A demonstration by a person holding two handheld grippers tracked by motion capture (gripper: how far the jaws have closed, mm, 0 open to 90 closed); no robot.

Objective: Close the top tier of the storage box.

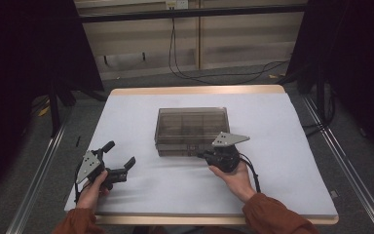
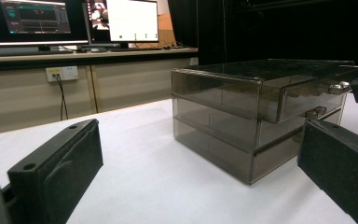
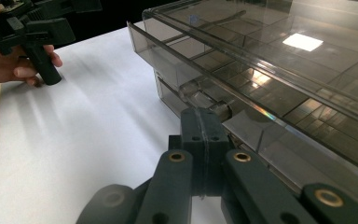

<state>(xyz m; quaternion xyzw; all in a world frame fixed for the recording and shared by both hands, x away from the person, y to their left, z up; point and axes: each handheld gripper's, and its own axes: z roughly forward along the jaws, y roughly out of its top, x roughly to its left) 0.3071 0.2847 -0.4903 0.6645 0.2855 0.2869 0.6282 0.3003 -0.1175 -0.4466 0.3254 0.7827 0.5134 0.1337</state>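
At the middle of my table sits a smoky translucent drawer box (image 1: 192,130), lying on the white sheet (image 1: 136,117) that covers the tabletop; from the left gripper view I count two stacked drawers (image 2: 223,116) under a flat lid, each with a small metal handle (image 2: 338,87) on its front, and the upper drawer stands slightly out past the lower one. Through the lid in the right gripper view I can make out gridded compartments (image 3: 279,88) inside.

My right gripper (image 1: 209,155) is at the near face of the box, its jaws pressed flat together with no gap between them; in the right gripper view their tips (image 3: 204,122) sit against a clear handle at the drawer front (image 3: 200,98), but I cannot tell whether anything is actually pinched between them. The right hand (image 1: 233,176) comes in from the near edge, a rust-coloured sleeve (image 1: 272,217) behind it, and the grey plate (image 1: 230,139) rides on top of the gripper.

My left gripper (image 1: 121,158) is well apart from the box, over the near left of the sheet, its jaws spread wide with nothing between them; the left hand (image 1: 95,187) holds it low. Beyond the table I see monitors (image 2: 74,21) on a desk, and cables (image 1: 185,68) along the floor.
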